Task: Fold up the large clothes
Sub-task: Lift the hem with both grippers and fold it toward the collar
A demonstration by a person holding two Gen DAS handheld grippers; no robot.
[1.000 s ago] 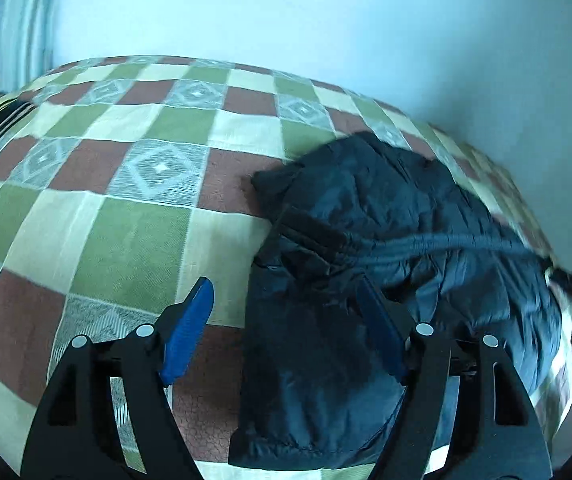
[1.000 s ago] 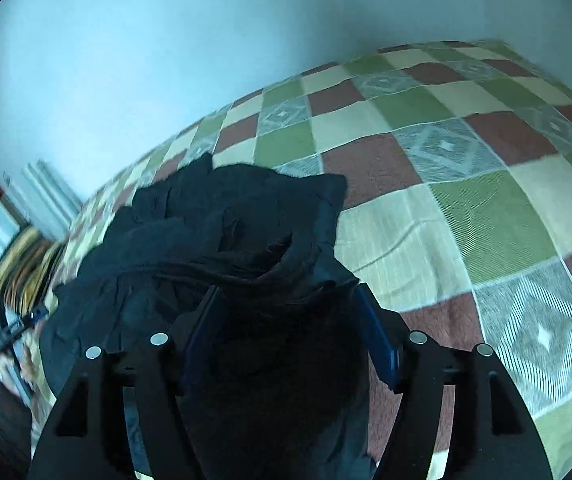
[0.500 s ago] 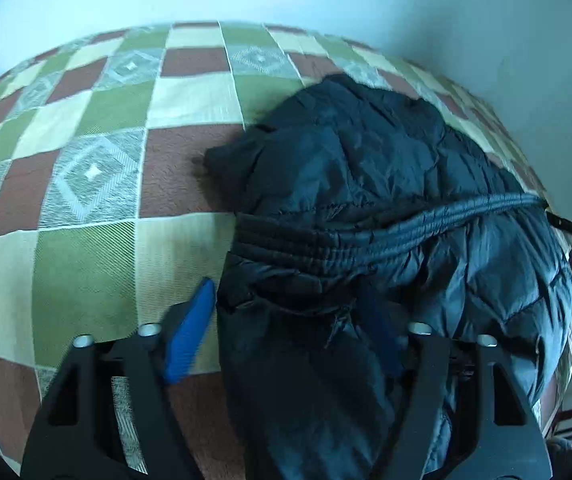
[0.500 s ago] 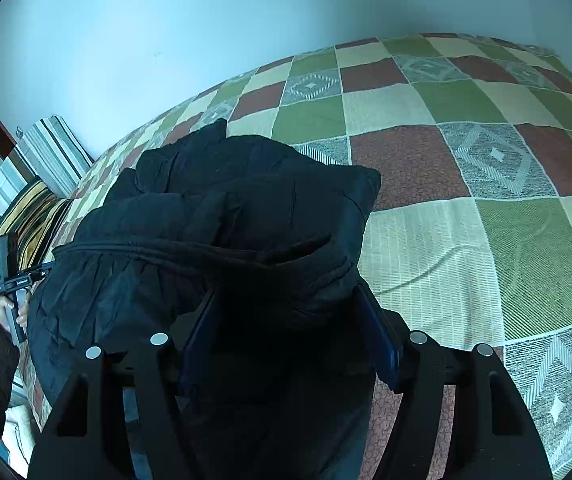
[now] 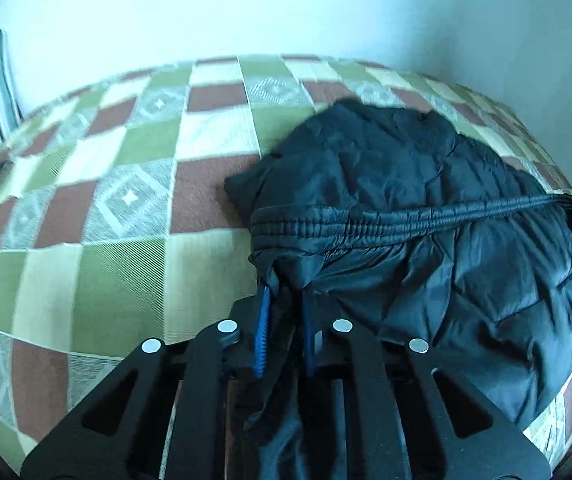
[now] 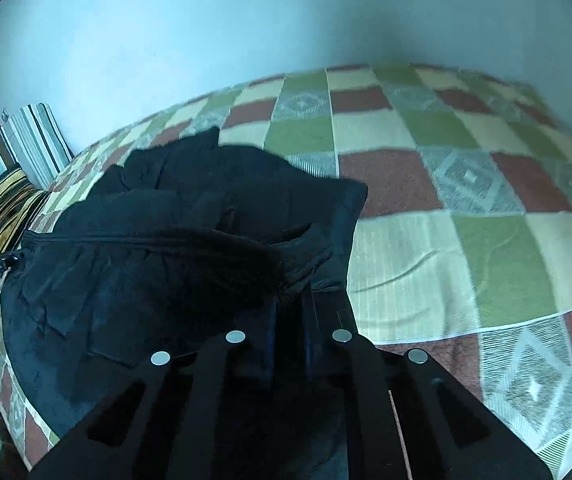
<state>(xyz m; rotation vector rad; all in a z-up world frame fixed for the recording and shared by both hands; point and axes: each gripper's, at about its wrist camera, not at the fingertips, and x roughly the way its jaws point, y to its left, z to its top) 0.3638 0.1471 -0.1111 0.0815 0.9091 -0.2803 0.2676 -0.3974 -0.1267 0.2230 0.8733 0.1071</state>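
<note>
A dark quilted jacket lies bunched on a bed with a checked green, red and cream cover. Its ribbed elastic hem is pulled taut across the top. My left gripper is shut on the hem's left corner. In the right wrist view the jacket fills the left half, and my right gripper is shut on the hem's other corner. The far ends of the hem run toward the opposite gripper in each view.
A pale wall stands behind the bed. Striped pillows lie at the bed's left end in the right wrist view. The cover stretches out to the right of the jacket.
Both grippers were open around the jacket's edge and have now shut on the hem corners. The hem has pulled straighter between them.
</note>
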